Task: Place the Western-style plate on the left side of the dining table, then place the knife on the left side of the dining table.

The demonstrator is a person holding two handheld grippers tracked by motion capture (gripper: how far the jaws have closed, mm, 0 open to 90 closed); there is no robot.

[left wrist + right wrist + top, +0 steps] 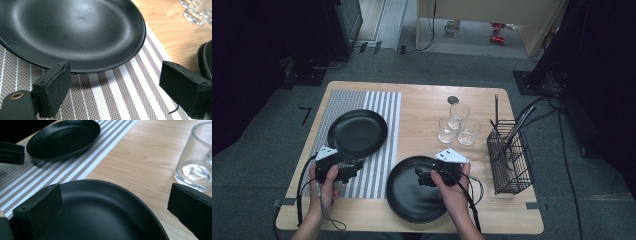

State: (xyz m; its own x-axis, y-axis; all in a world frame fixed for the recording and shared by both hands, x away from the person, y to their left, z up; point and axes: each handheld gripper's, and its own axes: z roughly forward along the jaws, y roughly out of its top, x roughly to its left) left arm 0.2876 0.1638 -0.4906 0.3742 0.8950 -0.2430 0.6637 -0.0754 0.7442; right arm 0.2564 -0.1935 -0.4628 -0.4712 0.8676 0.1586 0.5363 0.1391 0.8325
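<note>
Three clear glasses (458, 127) stand clustered right of centre on the wooden desk (422, 107), a small dark round lid (453, 100) just above them. At the right edge, a black wire basket (510, 161) holds upright utensils (512, 131).

We note two round, shallow, matte black plates, both upright and empty. The far black plate (357, 132) lies flat on the grey-and-white striped woven placemat (377, 175). The near black plate (412, 195) lies flat on the bare light wooden table (422, 107), just beside the placemat's edge.
</note>
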